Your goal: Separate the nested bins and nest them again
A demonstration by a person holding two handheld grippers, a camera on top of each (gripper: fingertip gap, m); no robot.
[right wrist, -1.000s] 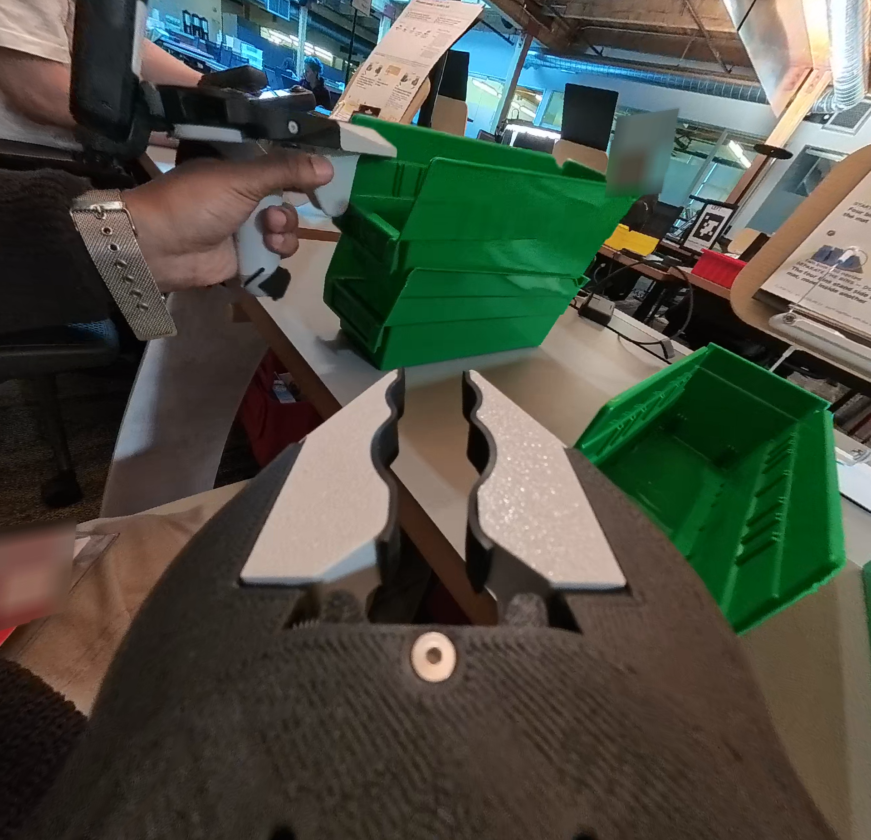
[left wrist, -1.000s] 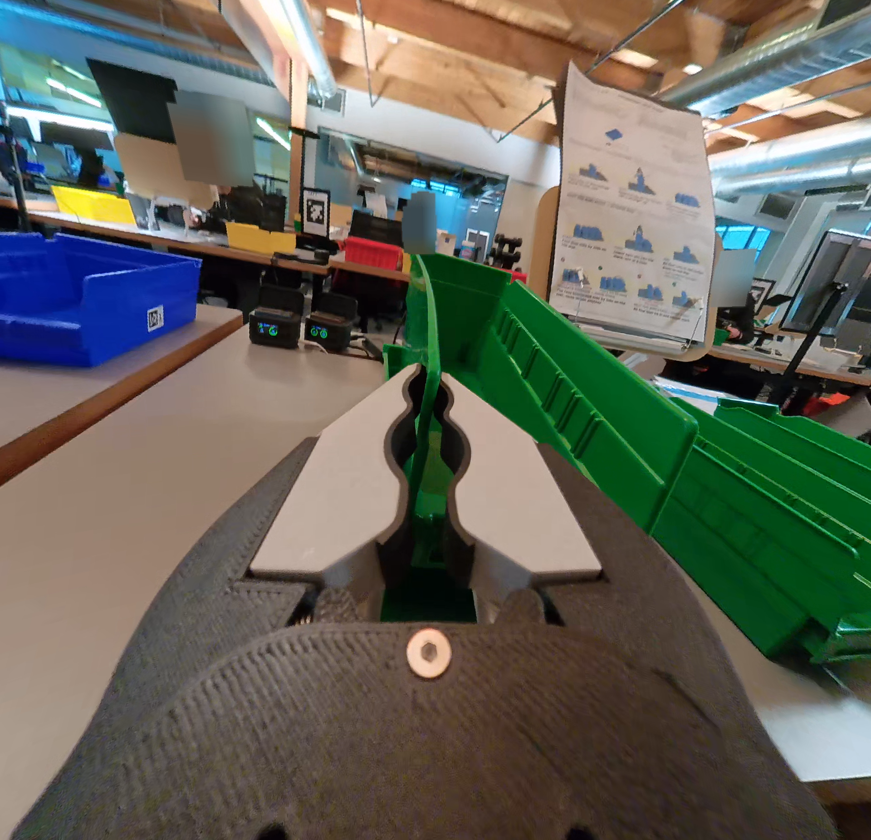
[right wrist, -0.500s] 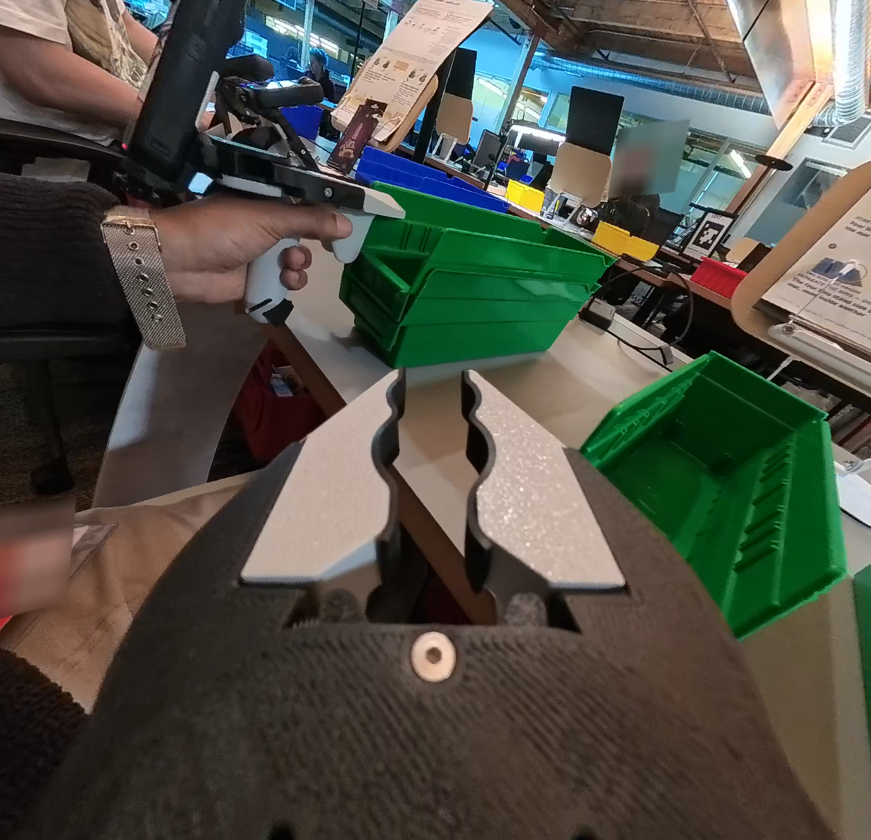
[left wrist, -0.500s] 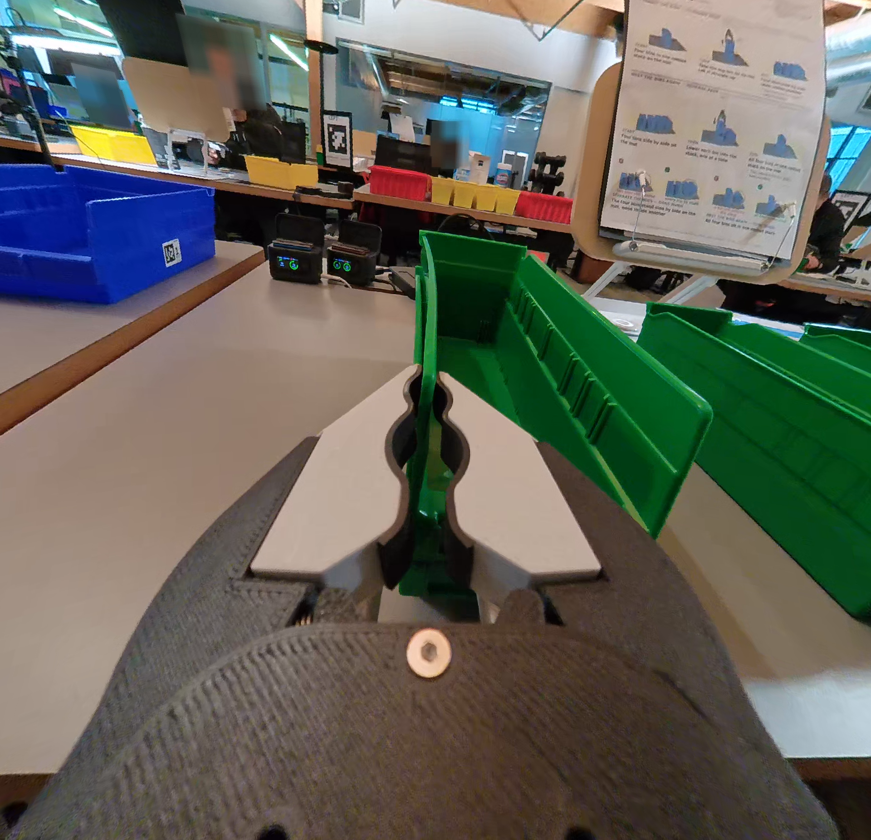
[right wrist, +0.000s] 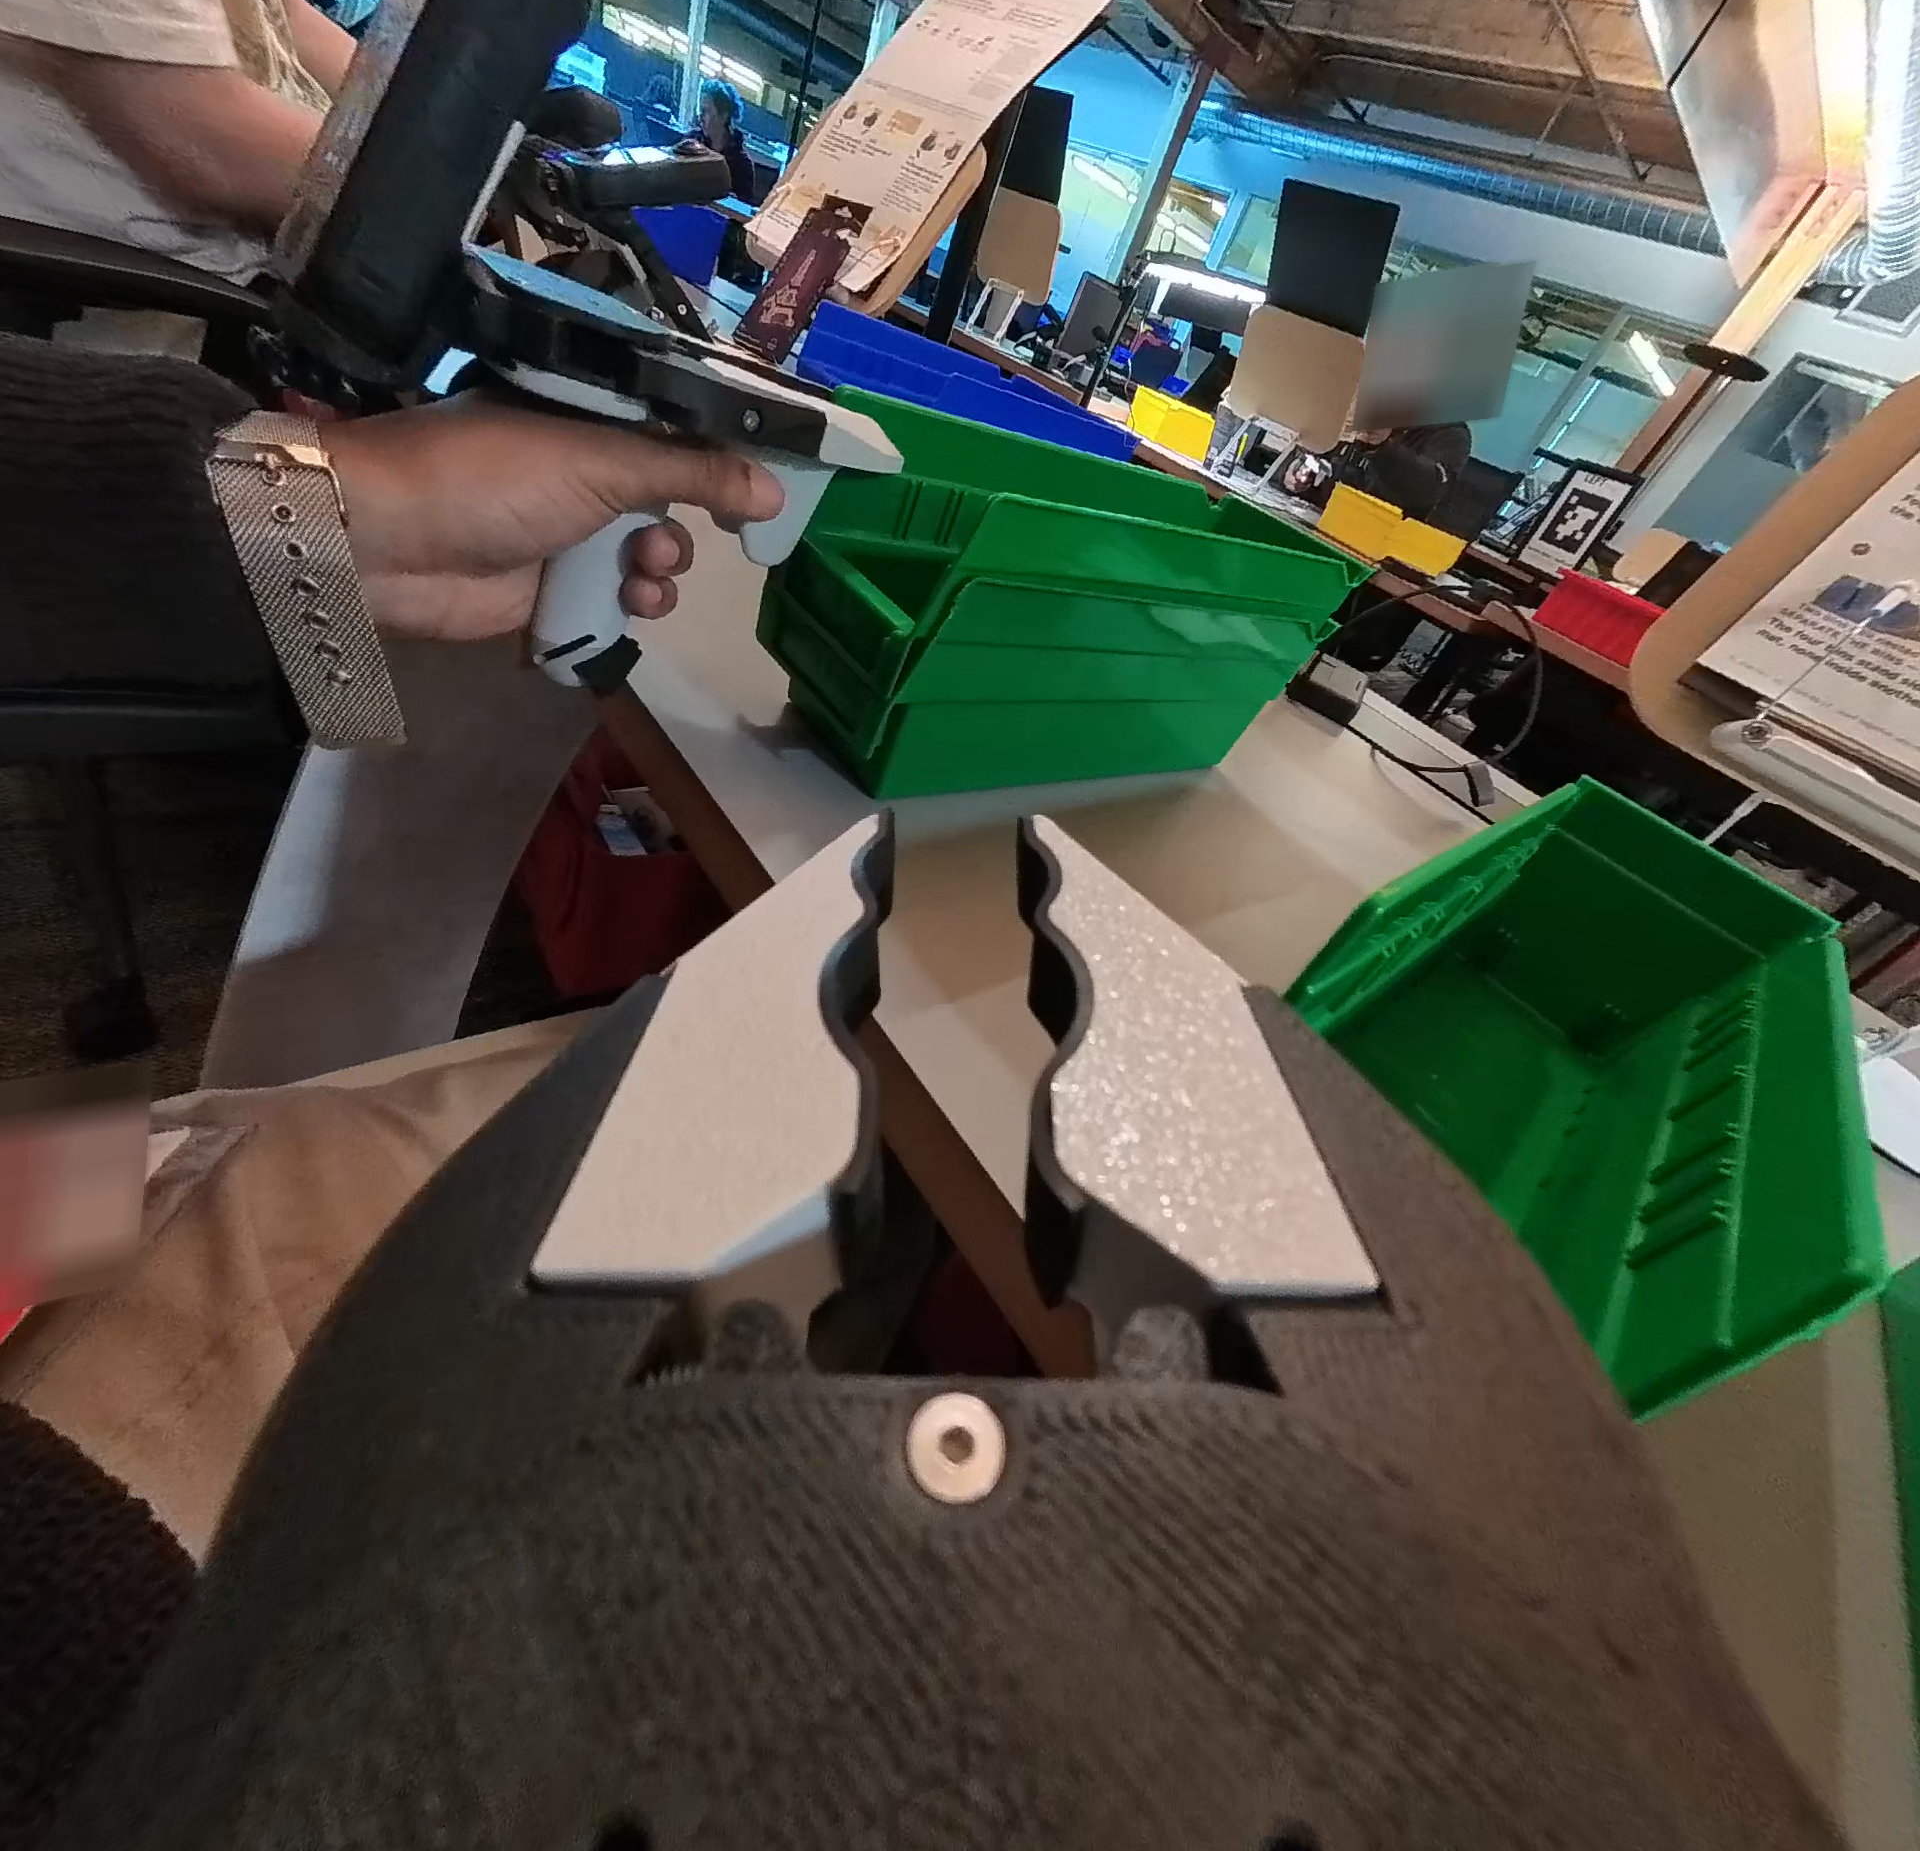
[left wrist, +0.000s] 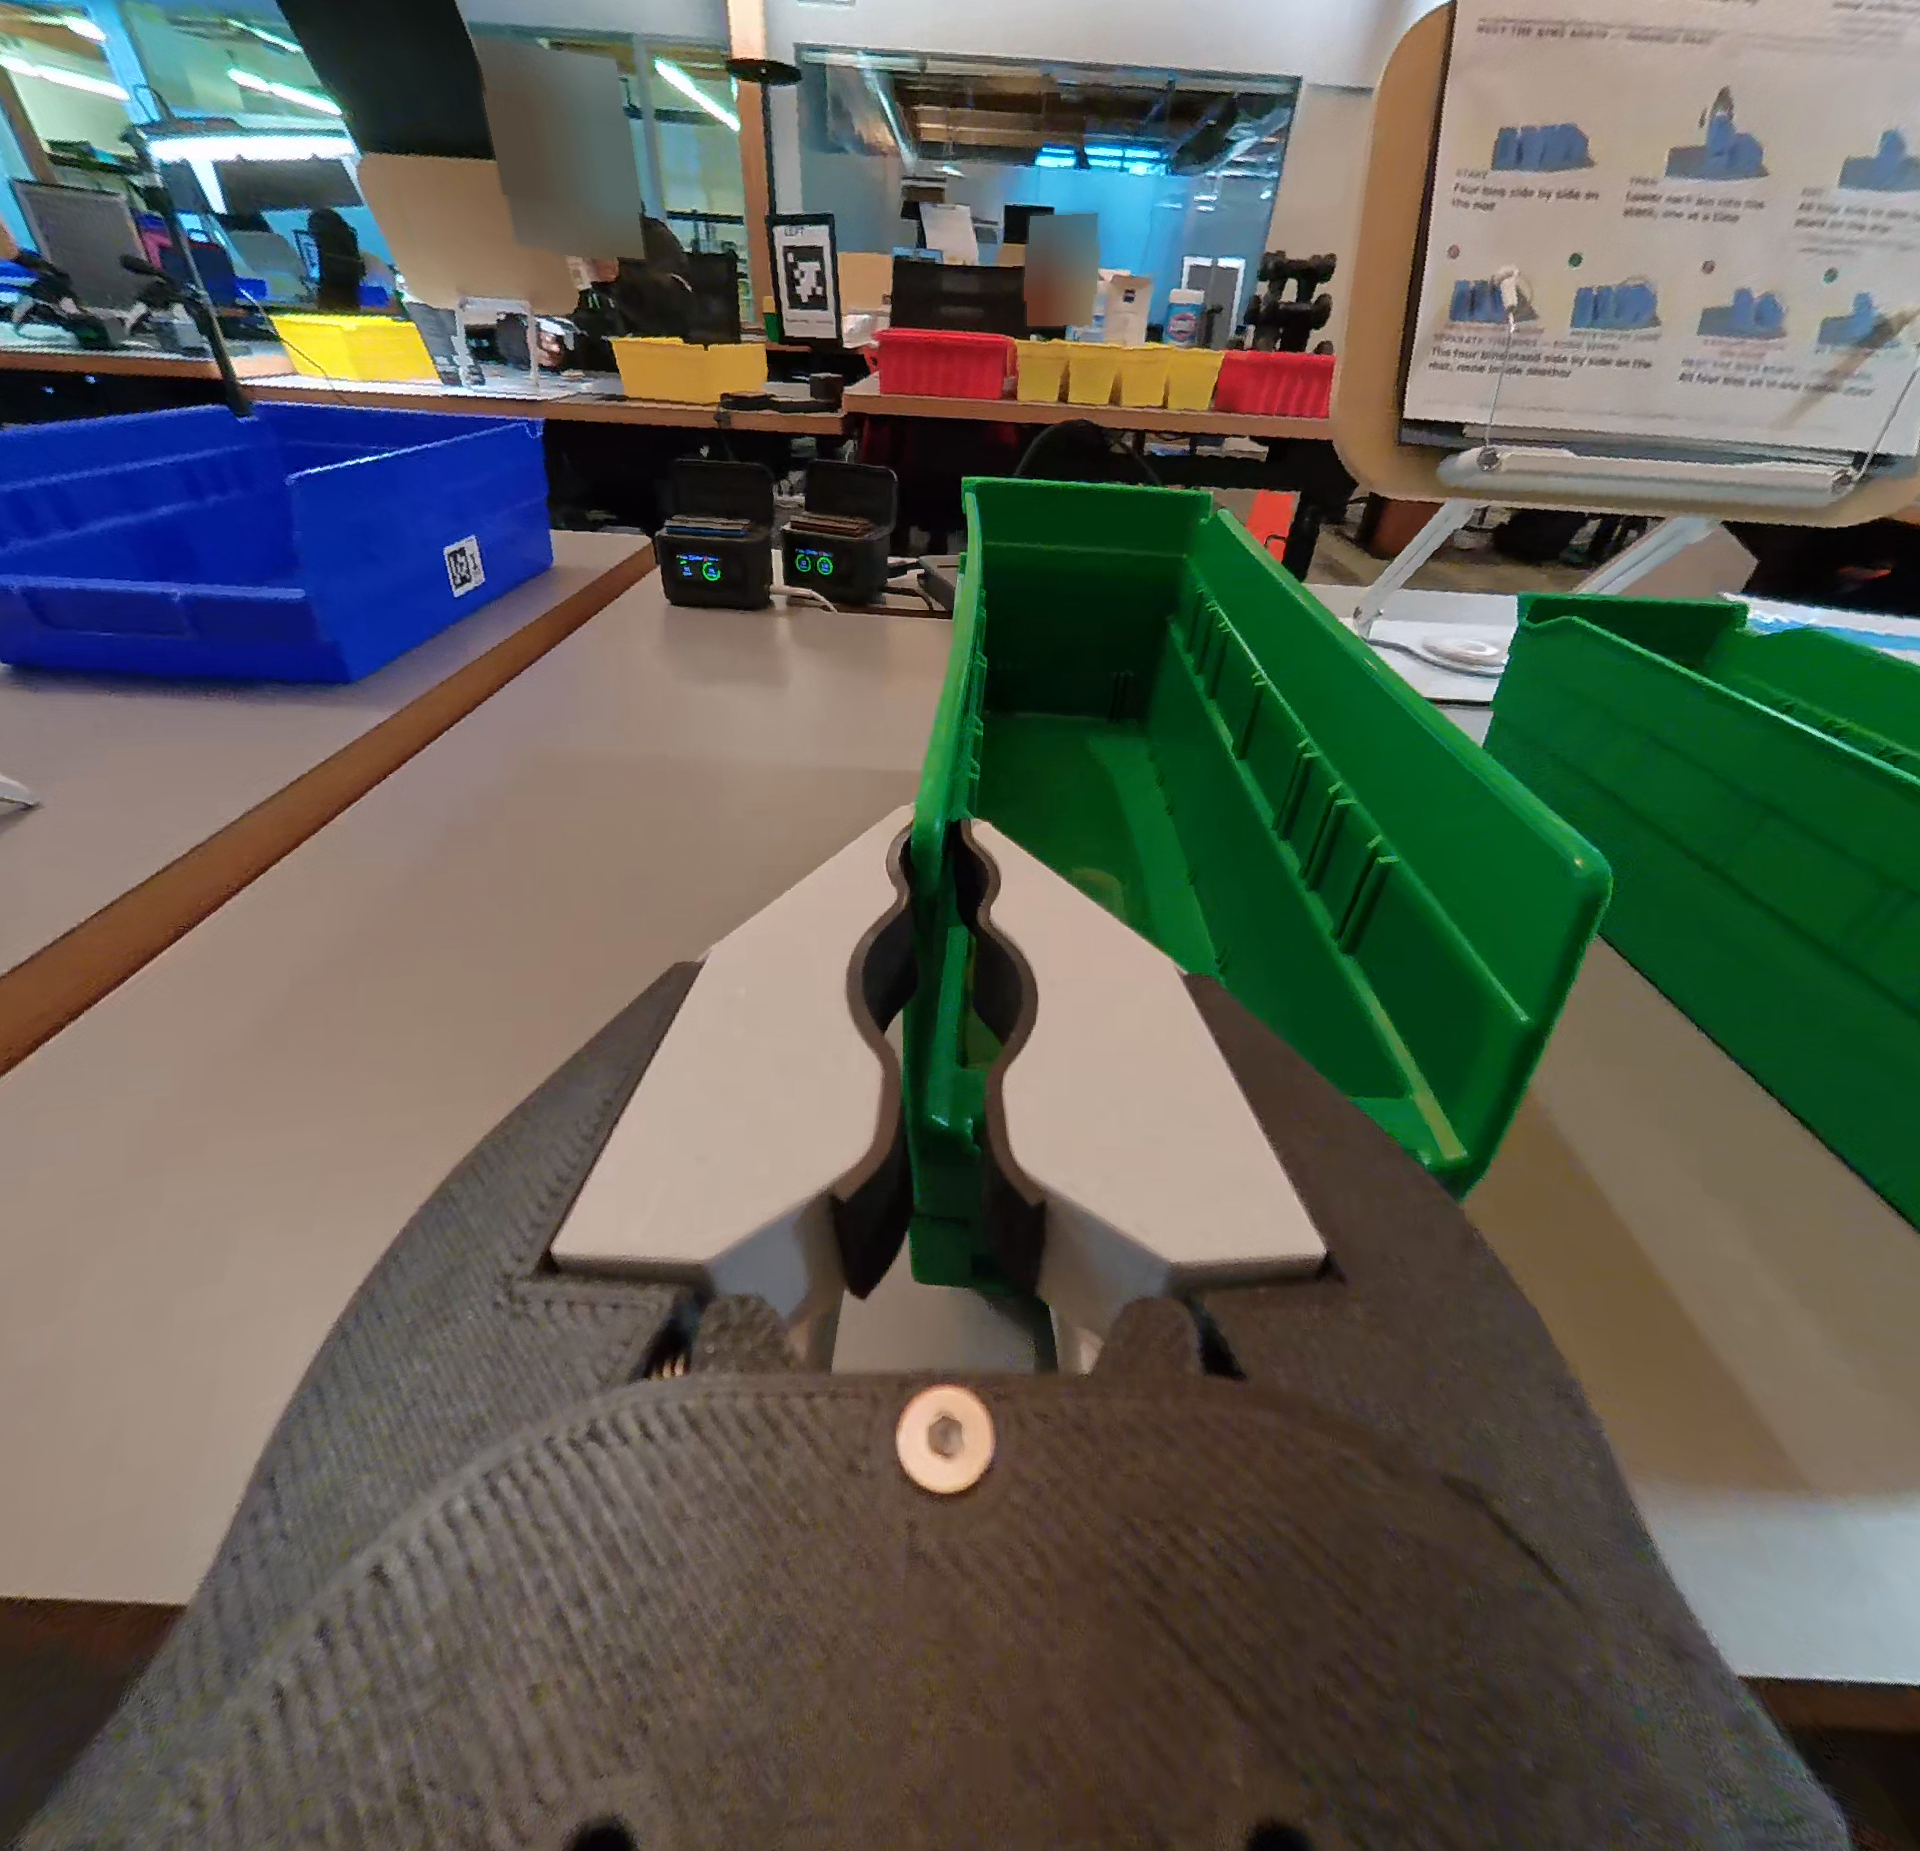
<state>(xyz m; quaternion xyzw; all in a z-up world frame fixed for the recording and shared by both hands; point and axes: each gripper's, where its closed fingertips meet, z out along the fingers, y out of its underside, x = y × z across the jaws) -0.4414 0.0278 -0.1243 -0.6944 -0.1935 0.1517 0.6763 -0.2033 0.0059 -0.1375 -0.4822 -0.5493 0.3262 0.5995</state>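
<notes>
L tongs (left wrist: 948, 845): clamped narrow on near end of left side wall of held green bin (left wrist: 1299, 866), wall pinched between both pads. Held bin: upright, open side up, low over grey table (left wrist: 468, 970), just left of nested pile (right wrist: 1039, 700); cannot tell if base touches tabletop. R tongs (right wrist: 956, 845): parted a little, nothing between, hanging over near table edge, well apart from all bins. Step, by judgement: separation half, one bin off the pile and being placed beside it; re-nesting not begun. Next move calls for: base flat on table, then release w/o dragging the wall, then L back to top rim of pile; R prob. needed to pin lower bin so both don't lift together. Count, green: 1 held, 1 lone bin (right wrist: 1621, 1095) lying to the right, pile approx. 2 by rims seen (layers hard to split), so approx. 4 total. Other: 1 blue bin (left wrist: 312, 554) on neighbouring table, 2 small black devices (left wrist: 717, 554) at far table edge, 1 instruction board (left wrist: 1662, 191) on stand behind.
</notes>
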